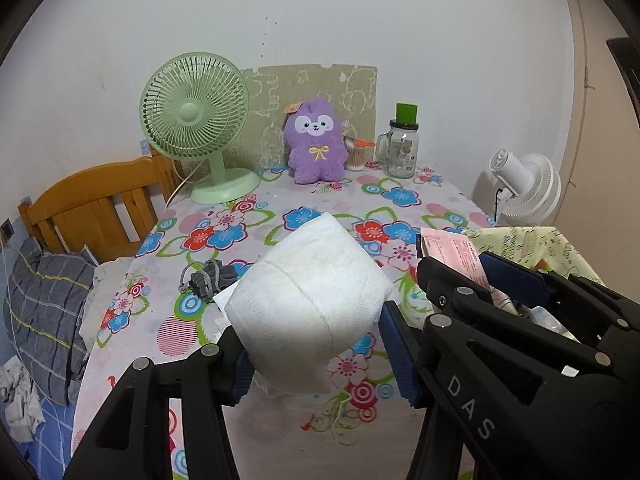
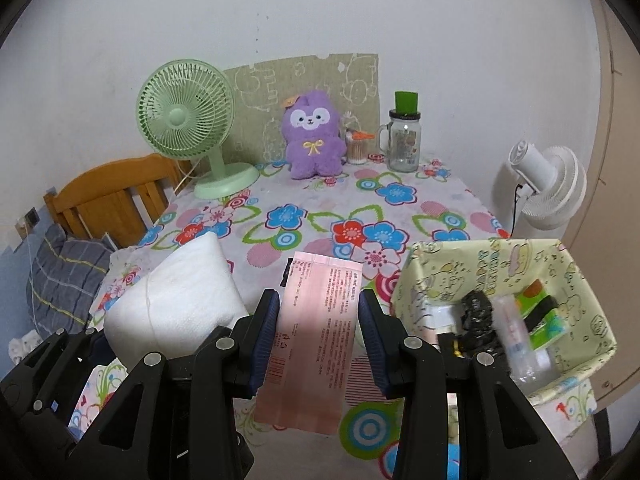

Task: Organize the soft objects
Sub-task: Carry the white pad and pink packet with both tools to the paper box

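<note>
Holding a white tissue roll [image 1: 308, 292] aloft above the floral table [image 1: 304, 208], the left gripper [image 1: 320, 356] clamps it partly closed; the right gripper [image 2: 318, 340] pinches a pink packet [image 2: 316, 328] beside the fabric bin [image 2: 568, 280], likely their destination.

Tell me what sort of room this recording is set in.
Probably a bedroom at home: a wooden bed frame with a plaid pillow sits beside a table with a flowered cloth, holding a purple plush toy and a green fan.

Your right gripper [image 2: 316, 336] covers the pink packet's [image 2: 316, 320] lower edges; beside it, the bin's [image 2: 500, 256] contents blur together, too smeared to name.
</note>
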The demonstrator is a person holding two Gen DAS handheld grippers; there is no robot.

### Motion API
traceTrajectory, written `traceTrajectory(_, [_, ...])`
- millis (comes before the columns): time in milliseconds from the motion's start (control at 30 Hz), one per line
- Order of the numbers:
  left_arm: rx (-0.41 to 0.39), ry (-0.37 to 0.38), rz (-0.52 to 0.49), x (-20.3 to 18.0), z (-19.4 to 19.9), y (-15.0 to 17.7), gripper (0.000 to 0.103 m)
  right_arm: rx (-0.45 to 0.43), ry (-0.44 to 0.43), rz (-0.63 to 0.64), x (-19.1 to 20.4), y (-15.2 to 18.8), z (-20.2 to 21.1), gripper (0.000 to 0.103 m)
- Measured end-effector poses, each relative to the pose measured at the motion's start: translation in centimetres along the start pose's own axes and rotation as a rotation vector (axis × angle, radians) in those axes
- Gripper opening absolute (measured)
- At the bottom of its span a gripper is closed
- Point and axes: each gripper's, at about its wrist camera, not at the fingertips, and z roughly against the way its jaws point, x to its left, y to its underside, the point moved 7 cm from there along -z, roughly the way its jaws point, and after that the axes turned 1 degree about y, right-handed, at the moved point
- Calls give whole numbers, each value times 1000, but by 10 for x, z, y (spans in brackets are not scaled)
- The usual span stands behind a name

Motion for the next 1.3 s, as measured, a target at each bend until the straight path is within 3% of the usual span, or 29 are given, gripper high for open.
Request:
traceTrajectory(600, [-52,20,-20,-45,20,-6,58,-64,12,17,-39,-3,35,44])
traceTrajectory(1300, [-58,70,-64,-107,11,-17,58,-84,56,-19,-103,-9,41,44])
